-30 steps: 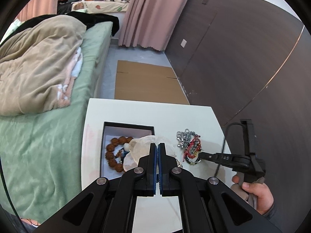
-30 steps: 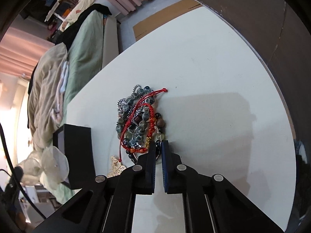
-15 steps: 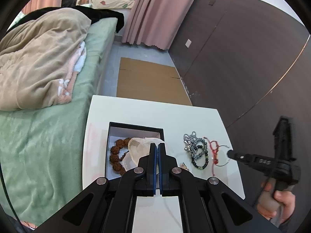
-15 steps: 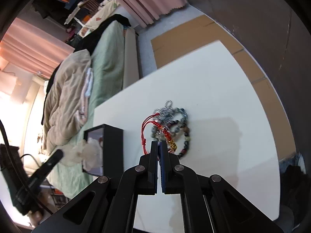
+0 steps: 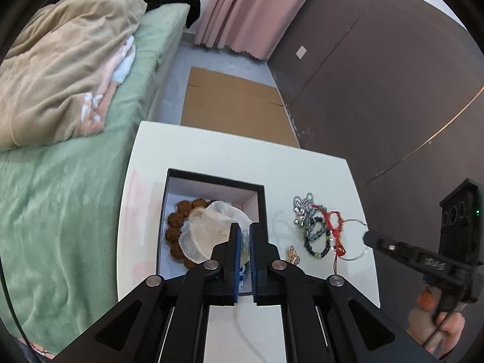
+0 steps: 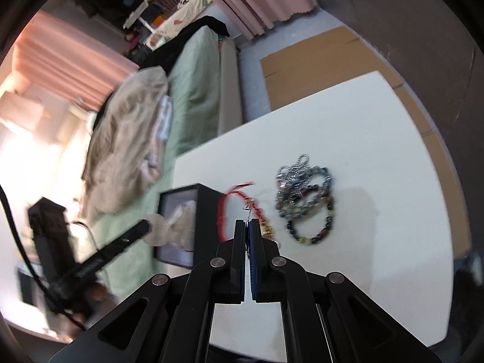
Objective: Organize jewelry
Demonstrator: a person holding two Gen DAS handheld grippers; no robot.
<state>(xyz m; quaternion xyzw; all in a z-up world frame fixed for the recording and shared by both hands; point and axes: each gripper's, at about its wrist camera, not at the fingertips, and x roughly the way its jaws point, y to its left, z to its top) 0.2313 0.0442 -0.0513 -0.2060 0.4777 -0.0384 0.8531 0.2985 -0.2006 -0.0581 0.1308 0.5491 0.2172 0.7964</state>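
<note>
The right tongs (image 6: 248,225) pinch a red cord bracelet (image 6: 225,211) beside the black box (image 6: 193,227).

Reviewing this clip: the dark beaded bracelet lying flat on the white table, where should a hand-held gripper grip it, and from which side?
Grip the dark beaded bracelet from above, across its near arc, one finger inside the loop and one outside. It lies flat and open there; its far side tangles with the silver chain.
</note>
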